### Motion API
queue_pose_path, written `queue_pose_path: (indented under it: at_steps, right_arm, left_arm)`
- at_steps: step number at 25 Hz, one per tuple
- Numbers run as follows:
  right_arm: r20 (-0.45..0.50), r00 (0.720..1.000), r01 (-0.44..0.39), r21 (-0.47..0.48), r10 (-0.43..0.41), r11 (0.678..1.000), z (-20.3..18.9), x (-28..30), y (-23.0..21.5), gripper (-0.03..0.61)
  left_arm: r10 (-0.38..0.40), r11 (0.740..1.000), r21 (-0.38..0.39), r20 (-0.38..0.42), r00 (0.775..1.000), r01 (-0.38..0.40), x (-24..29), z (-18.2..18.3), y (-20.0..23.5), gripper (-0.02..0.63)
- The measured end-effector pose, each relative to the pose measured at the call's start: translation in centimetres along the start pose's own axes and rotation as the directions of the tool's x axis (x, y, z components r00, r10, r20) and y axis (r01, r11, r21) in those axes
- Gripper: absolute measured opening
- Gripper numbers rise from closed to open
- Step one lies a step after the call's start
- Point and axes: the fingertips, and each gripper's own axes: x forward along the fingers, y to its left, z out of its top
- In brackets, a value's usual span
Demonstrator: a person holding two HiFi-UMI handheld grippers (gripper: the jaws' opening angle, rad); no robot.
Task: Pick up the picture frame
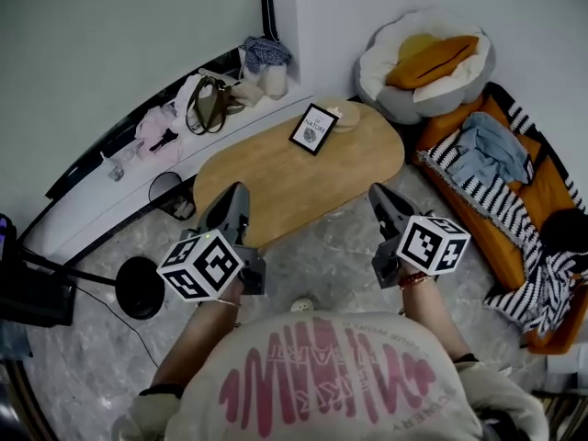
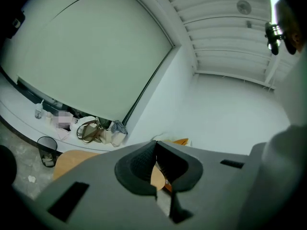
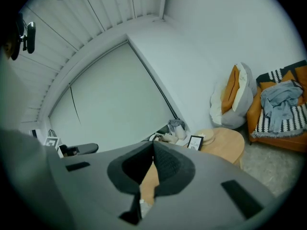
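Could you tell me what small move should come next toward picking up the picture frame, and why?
Probably carry the right gripper forward over the table toward the picture frame, opening its jaws on the way. The frame stands at the far side, untouched, while this gripper and the left gripper hover at the near edge, shut and empty.

Oval wooden table (image 1: 276, 177) on a marbled floor (image 1: 331, 255), with a picture frame (image 1: 313, 129) upright just beside a round wooden disc (image 1: 347, 118).

The picture frame (image 1: 313, 128) bears the word "NATURE".
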Motion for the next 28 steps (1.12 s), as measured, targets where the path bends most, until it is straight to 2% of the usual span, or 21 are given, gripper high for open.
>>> queue_pose_path:
  at_steps: [4, 9, 17, 21, 28]
  right_arm:
    - [0.012, 1.0, 0.017, -0.003, -0.017, 1.0, 1.3, 3.9, -0.2, 0.005]
    - [0.01, 0.999, 0.053, -0.014, -0.053, 0.999, 1.3, 6.7, -1.1, 0.005]
    - [-0.062, 0.991, 0.117, -0.004, -0.117, 0.993, -0.8, 9.1, -4.3, 0.005]
    - [-0.093, 0.989, 0.113, 0.005, -0.112, 0.994, -0.7, 11.7, -6.1, 0.006]
    - [-0.135, 0.989, 0.063, -0.026, -0.066, 0.998, 2.1, 18.9, -9.4, 0.005]
  left_arm:
    - [-0.012, 1.0, 0.001, -0.004, 1.0, 0.012, 2.8, 1.9, 2.4, 0.003]
    - [-0.028, 1.0, 0.011, -0.016, 0.999, 0.028, 5.3, 2.3, 4.8, 0.003]
    - [-0.009, 0.998, -0.058, -0.093, 0.996, 0.004, 8.4, -0.9, 7.5, 0.003]
    - [0.004, 0.998, -0.063, -0.1, 0.995, -0.01, 10.7, -1.1, 8.4, 0.003]
    - [0.054, 0.996, -0.066, -0.094, 0.994, -0.06, 17.3, -0.1, 10.6, 0.003]
